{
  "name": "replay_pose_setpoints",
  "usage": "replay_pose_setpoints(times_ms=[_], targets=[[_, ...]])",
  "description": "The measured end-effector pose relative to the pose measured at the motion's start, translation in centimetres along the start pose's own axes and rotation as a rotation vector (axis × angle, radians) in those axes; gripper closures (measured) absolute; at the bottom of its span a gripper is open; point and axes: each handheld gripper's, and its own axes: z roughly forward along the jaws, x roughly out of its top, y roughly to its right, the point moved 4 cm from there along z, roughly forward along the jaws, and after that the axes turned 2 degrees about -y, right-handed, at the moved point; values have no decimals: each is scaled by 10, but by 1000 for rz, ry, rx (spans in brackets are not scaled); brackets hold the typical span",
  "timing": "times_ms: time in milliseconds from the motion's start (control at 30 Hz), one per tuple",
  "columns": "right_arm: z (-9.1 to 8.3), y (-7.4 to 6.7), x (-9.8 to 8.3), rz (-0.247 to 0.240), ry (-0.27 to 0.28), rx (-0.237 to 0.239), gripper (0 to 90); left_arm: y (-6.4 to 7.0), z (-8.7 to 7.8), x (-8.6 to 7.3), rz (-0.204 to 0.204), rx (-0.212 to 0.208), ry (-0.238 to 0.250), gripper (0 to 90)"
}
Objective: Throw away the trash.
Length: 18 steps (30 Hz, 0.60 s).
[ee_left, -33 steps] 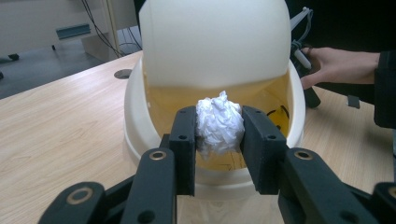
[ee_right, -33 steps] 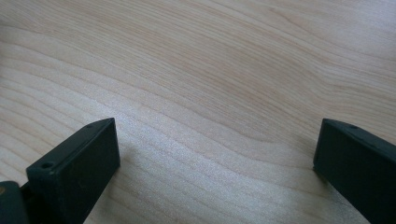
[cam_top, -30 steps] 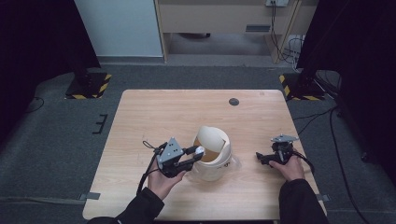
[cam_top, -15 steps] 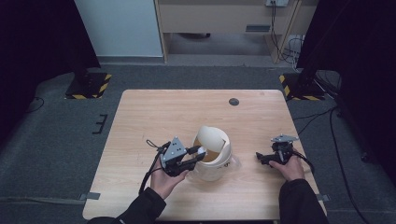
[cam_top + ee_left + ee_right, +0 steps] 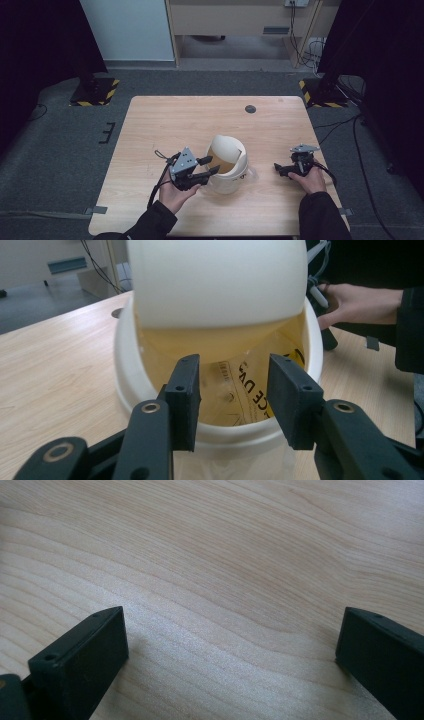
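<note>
moved: left tongs (image 5: 234,402) just parted off the white plastic lidded bucket (image 5: 227,165), its near rim between the pads, unpressed | right tongs (image 5: 280,169) held apart, idle on the light wooden counter (image 5: 165,120) | bucket mid-counter, domed lid raised | progress judged: lid released; remainder unclear

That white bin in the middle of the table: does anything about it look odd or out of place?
Nothing looks damaged or spilled. The white bin stands upright, its swing lid tipped back so the yellowish liner bag inside shows. The left gripper sits at the rim, jaws just opening and gripping nothing.
</note>
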Motion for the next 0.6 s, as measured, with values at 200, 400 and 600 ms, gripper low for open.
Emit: replay_pose_setpoints(times_ms=[200, 400, 600], targets=[[0, 0, 0, -1, 0, 0, 7, -11, -15, -1, -21, 36, 23, 530], [0, 0, 0, -1, 0, 1, 7, -29, -27, -10, -51, 91, 14, 493], [0, 0, 0, -2, 0, 1, 7, -42, -35, -24, -70, 132, -17, 457]])
